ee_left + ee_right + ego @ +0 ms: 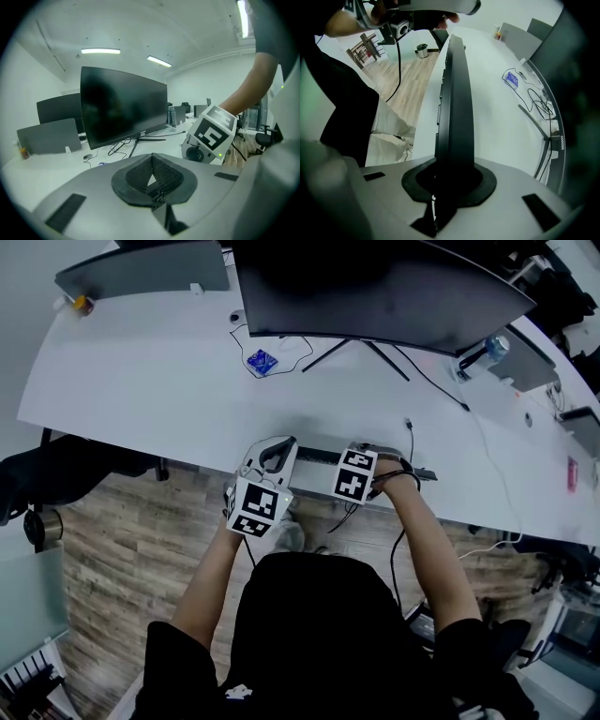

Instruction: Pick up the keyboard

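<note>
One keyboard (319, 457) — lengthwise along desk (169, 390)

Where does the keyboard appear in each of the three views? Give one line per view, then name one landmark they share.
Head view: the keyboard is a dark strip along the near edge of the desk, at centre.
Left gripper view: not in it.
Right gripper view: it runs edge-on up the middle, clamped in the right gripper.
Shared landmark: the black monitor.

Black keyboard (457, 93), white desk (150, 381), blue packet (262, 361), black-and-white marker cubes (255, 507), brown wood-grain floor (122, 549).
</note>
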`<state>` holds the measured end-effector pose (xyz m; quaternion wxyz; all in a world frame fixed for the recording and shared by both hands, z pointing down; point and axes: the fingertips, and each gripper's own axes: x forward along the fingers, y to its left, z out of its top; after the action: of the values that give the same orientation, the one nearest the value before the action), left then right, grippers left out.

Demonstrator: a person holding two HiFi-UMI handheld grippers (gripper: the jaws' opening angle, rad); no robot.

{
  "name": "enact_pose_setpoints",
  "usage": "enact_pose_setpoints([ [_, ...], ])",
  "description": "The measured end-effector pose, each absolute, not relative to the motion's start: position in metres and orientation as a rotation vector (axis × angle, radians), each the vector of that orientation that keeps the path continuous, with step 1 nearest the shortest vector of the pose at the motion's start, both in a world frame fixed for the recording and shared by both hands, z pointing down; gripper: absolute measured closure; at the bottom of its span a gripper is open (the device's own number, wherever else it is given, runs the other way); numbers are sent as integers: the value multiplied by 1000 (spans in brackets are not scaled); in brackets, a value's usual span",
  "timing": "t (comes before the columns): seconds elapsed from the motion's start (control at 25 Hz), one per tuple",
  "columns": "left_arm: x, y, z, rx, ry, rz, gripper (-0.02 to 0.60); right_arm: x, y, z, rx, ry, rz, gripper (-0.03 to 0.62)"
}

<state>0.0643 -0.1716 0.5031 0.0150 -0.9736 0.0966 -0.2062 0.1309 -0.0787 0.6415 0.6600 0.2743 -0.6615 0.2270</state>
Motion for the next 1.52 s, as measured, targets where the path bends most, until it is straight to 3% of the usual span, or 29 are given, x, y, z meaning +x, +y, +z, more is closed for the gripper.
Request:
enact_pose_setpoints([
  [0.44,25,-162,484,-3013,590,-622,572,132,-78,625,740,-1518,474,526],
  [1.52,5,-56,406,-2978,672,-385,572,127,-4,428,1660,-2004,426,527],
])
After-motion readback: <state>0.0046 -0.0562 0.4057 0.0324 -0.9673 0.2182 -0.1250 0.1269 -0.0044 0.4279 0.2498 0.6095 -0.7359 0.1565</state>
